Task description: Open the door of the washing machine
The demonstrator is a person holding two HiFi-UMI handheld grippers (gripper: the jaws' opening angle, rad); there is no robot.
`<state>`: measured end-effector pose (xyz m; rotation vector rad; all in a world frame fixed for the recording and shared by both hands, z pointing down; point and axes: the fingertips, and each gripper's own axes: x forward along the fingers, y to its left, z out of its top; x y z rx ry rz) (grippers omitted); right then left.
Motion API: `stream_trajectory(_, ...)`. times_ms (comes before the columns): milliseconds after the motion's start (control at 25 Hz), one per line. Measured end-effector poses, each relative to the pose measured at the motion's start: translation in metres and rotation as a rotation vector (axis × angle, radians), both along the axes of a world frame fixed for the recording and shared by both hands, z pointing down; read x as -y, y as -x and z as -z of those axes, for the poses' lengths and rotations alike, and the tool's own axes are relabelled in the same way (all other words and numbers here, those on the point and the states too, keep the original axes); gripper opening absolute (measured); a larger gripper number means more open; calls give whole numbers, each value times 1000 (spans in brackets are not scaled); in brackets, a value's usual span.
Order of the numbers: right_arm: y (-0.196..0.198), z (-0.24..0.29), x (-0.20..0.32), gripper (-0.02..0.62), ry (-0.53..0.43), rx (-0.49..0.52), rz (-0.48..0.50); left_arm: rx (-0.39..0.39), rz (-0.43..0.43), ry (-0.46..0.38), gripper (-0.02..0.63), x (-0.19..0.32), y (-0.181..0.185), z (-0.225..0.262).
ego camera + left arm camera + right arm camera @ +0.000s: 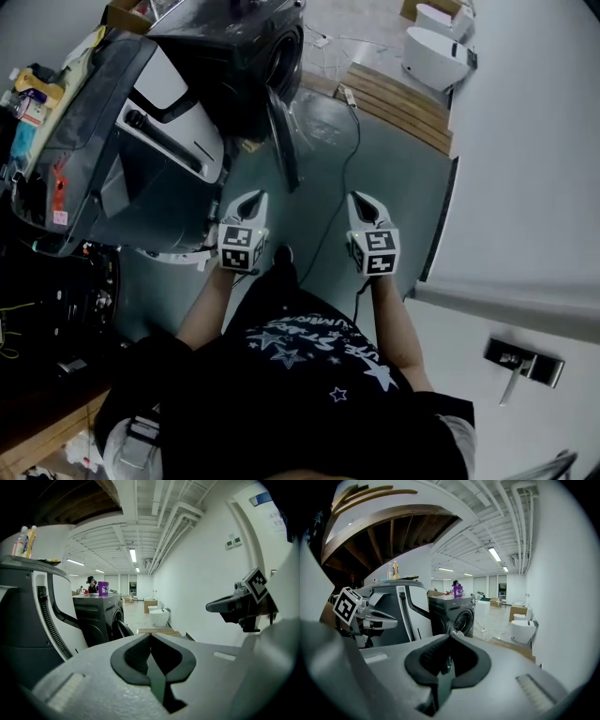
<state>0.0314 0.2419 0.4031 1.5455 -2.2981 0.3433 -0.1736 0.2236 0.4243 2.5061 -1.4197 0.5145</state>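
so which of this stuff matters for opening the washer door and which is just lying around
Job: washing machine, door, left gripper, right gripper.
Lying about: toilet, wooden planks, bottles, purple container.

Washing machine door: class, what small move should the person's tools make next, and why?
Probably just lower both tools and stop. The door already stands swung out from the washing machine, and the left tool and right tool are shut, empty and apart from it.
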Motion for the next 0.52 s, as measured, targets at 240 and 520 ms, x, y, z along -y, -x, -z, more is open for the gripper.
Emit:
stream_trajectory(240,-4,12,-66,5,-42,16,0,-34,-15,-19,12,-65,-16,10)
stream_trajectory(520,-26,-4,-141,5,-23,32,-44,-49,-43,-3,12,-143,-30,4)
